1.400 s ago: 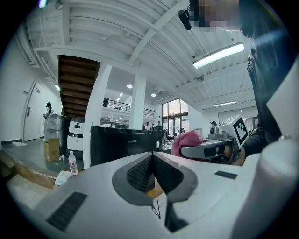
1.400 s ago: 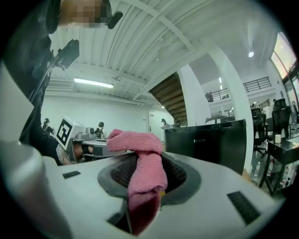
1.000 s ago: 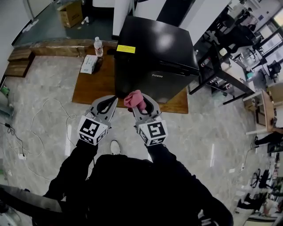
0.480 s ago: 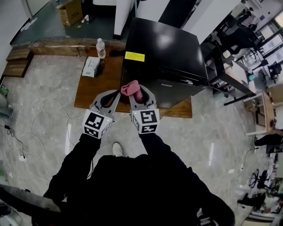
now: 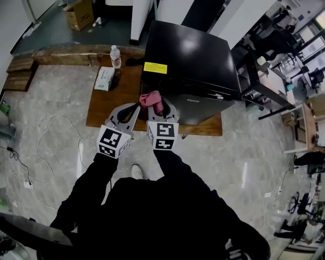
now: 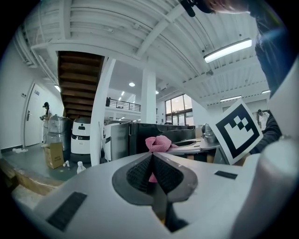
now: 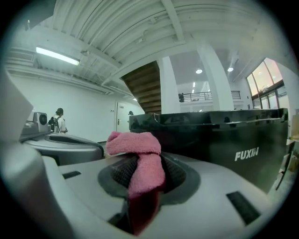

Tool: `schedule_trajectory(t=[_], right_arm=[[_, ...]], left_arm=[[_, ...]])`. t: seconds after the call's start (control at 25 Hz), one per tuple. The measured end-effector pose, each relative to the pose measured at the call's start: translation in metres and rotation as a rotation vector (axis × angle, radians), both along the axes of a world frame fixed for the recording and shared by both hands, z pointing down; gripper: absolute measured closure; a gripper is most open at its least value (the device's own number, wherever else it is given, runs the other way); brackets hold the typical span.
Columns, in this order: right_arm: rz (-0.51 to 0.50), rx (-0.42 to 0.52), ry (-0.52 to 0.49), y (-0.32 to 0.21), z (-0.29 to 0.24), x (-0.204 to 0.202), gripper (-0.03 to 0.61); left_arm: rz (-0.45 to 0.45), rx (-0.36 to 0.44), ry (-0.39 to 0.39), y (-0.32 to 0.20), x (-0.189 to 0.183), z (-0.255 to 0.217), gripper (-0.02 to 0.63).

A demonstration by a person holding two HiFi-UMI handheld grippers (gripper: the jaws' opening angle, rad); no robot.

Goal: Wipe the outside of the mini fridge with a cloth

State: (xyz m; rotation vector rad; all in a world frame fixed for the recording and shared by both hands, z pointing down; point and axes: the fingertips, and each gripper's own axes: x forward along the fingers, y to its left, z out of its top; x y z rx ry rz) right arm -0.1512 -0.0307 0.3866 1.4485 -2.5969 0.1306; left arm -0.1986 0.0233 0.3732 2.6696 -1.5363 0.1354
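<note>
Black sleeves [image 5: 94, 177] cover both arms. The grey left gripper [image 5: 136, 108] and right gripper [image 5: 162, 106] each carry black-and-white marker cubes [image 5: 112, 142].

We see a pale marbled floor [image 5: 45, 101], a low wooden board [image 5: 106, 104], a cardboard box [image 5: 81, 14] and desks [image 5: 264, 89] at right. White columns [image 6: 148, 107], a dark stair [image 6: 77, 79], ceiling tube lights [image 6: 231, 50] and tall windows [image 6: 178, 109] surround us.
</note>
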Motion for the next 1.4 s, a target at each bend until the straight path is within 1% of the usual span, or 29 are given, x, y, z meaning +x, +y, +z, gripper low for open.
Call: schedule_trajectory(t=[0.16,0.32,0.56,0.72,0.88,1.04,1.28,1.4], right_arm=[[0.071,-0.008,0.006,0.0,0.004,0.016,0.453],[0.135,-0.02,0.006,-0.003,0.007,0.042,0.453],[0.223,-0.011,0.001,-0.01,0.008,0.093,0.453],[0.265,0.004,0.01,-0.015,0.007,0.127,0.453],[0.286,0.013,0.023,-0.018,0.004,0.161,0.453],[0.282,0.026,0.042,-0.023,-0.002,0.19,0.453],[0.28,0.028,0.056,-0.029,-0.002,0.234,0.453],[0.29,0.031,0.057,-0.036,-0.001,0.265,0.453]], left_arm=[[0.026,0.007,0.002,-0.006,0.01,0.0,0.607],[0.064,0.015,-0.005,-0.013,0.027,0.002,0.607],[0.141,0.014,-0.011,-0.023,0.07,0.009,0.607],[0.179,0.016,-0.009,-0.028,0.102,0.01,0.607],[0.198,0.017,-0.005,-0.033,0.129,0.009,0.607],[0.213,0.014,-0.003,-0.038,0.16,0.008,0.607],[0.236,0.02,-0.004,-0.051,0.209,0.004,0.607],[0.237,0.025,-0.001,-0.062,0.238,0.004,0.607]])
